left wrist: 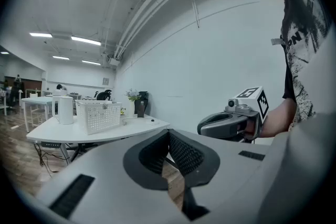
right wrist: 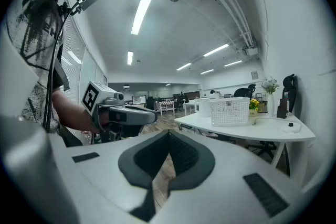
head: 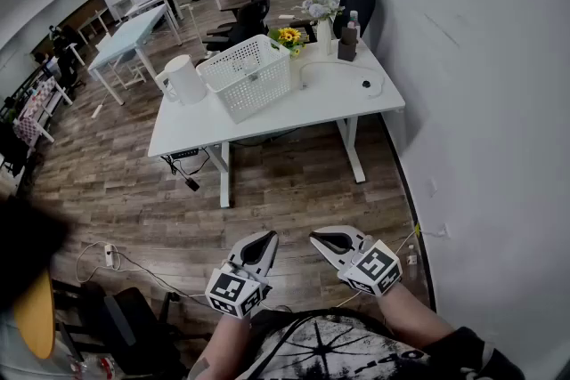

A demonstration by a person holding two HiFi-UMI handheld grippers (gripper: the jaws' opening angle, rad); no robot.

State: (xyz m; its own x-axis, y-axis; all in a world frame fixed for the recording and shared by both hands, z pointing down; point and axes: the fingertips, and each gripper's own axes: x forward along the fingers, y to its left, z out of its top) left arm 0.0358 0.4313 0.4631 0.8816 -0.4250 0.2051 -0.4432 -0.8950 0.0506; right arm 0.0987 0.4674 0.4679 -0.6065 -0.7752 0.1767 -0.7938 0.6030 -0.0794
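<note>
Where plank floor [head: 178, 209] stretches before the smooth white worktop [head: 267, 116], which carries a boxy perforated basket [head: 252, 76], left tool [head: 267, 238] and right tool [head: 317, 238] hover side by side, well short of that worktop. Their ribbed jaws are pressed together on nothing. Holding them level and apart seems the best way to carry them.

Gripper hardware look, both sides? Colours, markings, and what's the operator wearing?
Matching pair: left gripper and right gripper have pale grey shells, tapered jaws, black ribbed pads. Each carries a white cube with black square markers. Person wears a black-and-white printed shirt.
</note>
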